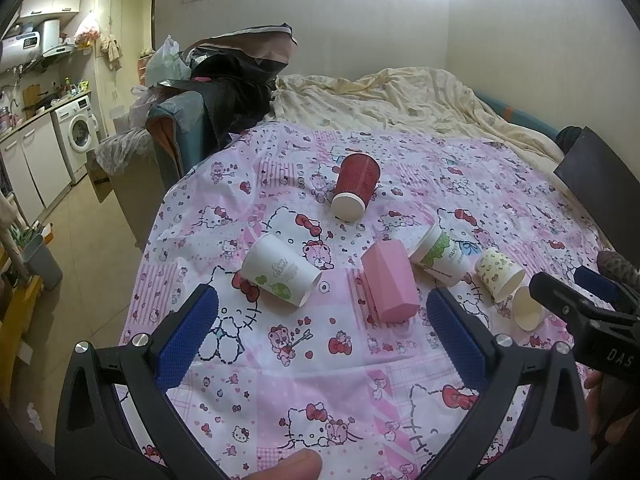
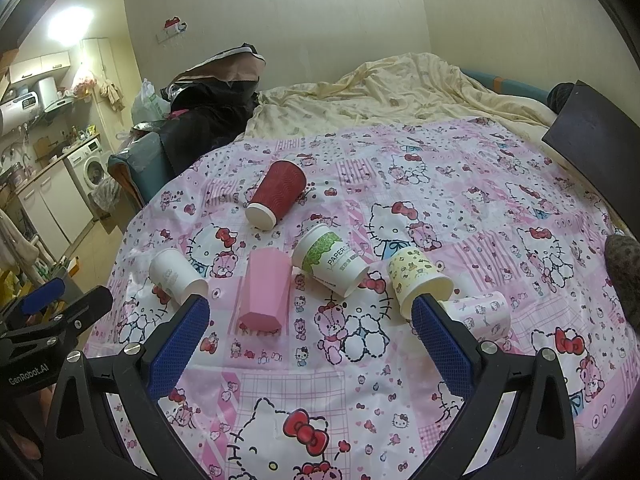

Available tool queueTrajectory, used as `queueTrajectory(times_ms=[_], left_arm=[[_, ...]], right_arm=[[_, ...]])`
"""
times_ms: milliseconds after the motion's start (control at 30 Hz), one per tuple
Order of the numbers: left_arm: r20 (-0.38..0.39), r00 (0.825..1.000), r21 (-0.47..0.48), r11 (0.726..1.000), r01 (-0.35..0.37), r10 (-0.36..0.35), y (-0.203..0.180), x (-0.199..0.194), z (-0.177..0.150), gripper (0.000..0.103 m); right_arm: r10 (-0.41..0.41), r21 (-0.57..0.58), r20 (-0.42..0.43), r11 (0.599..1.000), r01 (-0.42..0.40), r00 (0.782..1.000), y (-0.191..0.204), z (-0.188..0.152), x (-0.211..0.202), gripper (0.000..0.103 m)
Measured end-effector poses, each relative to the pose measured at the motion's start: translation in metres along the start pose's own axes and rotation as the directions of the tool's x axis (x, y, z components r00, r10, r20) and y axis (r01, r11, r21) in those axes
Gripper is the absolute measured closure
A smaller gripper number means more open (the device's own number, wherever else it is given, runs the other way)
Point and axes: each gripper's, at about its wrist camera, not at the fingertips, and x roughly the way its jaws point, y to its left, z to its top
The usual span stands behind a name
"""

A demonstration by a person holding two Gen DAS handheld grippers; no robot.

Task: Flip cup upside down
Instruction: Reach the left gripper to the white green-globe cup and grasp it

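Note:
Several cups lie on their sides on a pink cartoon tablecloth (image 1: 320,380). A red ribbed cup (image 1: 354,186) (image 2: 276,196) lies farthest back. A white cup with a green print (image 1: 280,274) (image 2: 174,276) lies at the left. A pink faceted cup (image 1: 390,280) (image 2: 264,290) lies in the middle. A white and green paper cup (image 1: 438,254) (image 2: 330,264), a yellow patterned cup (image 1: 500,274) (image 2: 418,280) and a small pale cup (image 1: 528,312) (image 2: 480,312) lie to the right. My left gripper (image 1: 320,312) is open above the cloth, short of the cups. My right gripper (image 2: 310,320) is open, just short of the pink cup.
An unmade bed with a cream quilt (image 1: 400,100) lies behind the table. A dark chair back (image 1: 600,184) stands at the right. Bags and dark clothes (image 1: 236,80) pile up at the back left. A kitchen with a washing machine (image 1: 78,132) is far left.

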Motion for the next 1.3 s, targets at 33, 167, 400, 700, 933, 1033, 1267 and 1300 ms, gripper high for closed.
queueTrajectory(times_ms=[33, 167, 400, 700, 933, 1033, 1267, 1300], left_arm=[[0.000, 1.000, 0.000, 1.000, 0.002, -0.002, 0.000, 0.000, 0.000, 0.000], [-0.011, 1.000, -0.004, 1.000, 0.003, -0.003, 0.002, -0.001, 0.001, 0.000], [-0.196, 0.978, -0.113, 0.989, -0.098, 0.075, 0.048, 0.023, 0.023, 0.000], [-0.486, 0.868, -0.319, 0.905, -0.281, 0.098, 0.091, 0.112, 0.036, 0.000], [-0.568, 0.823, -0.501, 0.800, -0.331, -0.016, 0.084, 0.169, 0.025, 0.001], [-0.582, 0.813, -0.539, 0.758, -0.368, -0.019, 0.083, 0.180, 0.017, 0.002], [-0.595, 0.804, -0.562, 0.727, -0.395, -0.023, 0.082, 0.203, 0.008, 0.006], [-0.596, 0.803, -0.562, 0.725, -0.398, -0.021, 0.082, 0.205, 0.007, 0.006]], right_arm=[[0.000, 0.001, -0.001, 1.000, 0.000, 1.000, 0.000, 0.000, 0.000, 0.000], [0.001, 0.002, -0.001, 1.000, -0.001, 1.000, 0.000, -0.001, 0.000, 0.000], [-0.019, 0.028, -0.022, 0.999, 0.019, 1.000, -0.009, -0.004, 0.003, 0.000], [-0.108, 0.098, -0.119, 0.988, 0.120, 0.987, -0.041, -0.005, 0.016, 0.000], [-0.176, 0.078, -0.143, 0.979, 0.188, 0.974, -0.063, -0.004, 0.021, 0.000], [-0.186, 0.086, -0.151, 0.976, 0.201, 0.971, -0.072, -0.004, 0.022, 0.000], [-0.182, 0.081, -0.177, 0.977, 0.199, 0.967, -0.074, -0.005, 0.027, 0.000], [-0.180, 0.077, -0.178, 0.978, 0.196, 0.967, -0.073, -0.006, 0.028, 0.000]])
